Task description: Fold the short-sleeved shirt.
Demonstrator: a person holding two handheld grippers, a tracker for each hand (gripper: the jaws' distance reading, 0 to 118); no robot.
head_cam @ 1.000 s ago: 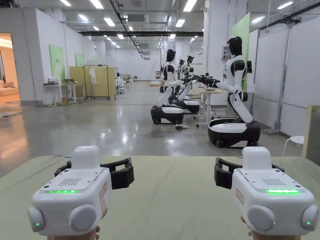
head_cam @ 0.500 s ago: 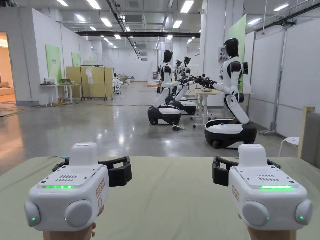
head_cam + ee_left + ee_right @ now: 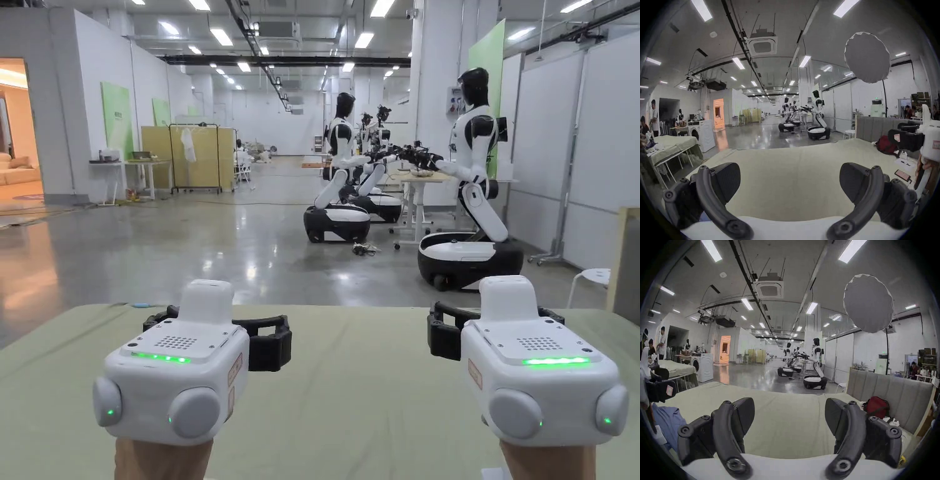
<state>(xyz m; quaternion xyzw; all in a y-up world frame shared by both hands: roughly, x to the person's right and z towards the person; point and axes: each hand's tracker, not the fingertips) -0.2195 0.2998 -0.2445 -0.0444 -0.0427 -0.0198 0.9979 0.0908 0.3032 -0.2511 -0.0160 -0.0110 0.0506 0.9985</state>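
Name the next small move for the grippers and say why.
Probably swing the left gripper toward the blue cloth at the left of the bed. Both the left and the right gripper hang open and empty over bare sheet, so nothing is held yet. Whether that cloth is the shirt, I cannot tell.

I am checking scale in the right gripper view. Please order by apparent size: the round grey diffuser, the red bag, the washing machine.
1. Round grey diffuser, clearly largest.
2. Red bag and washing machine look alike; the bag lies nearer the camera, so I leave them unranked.
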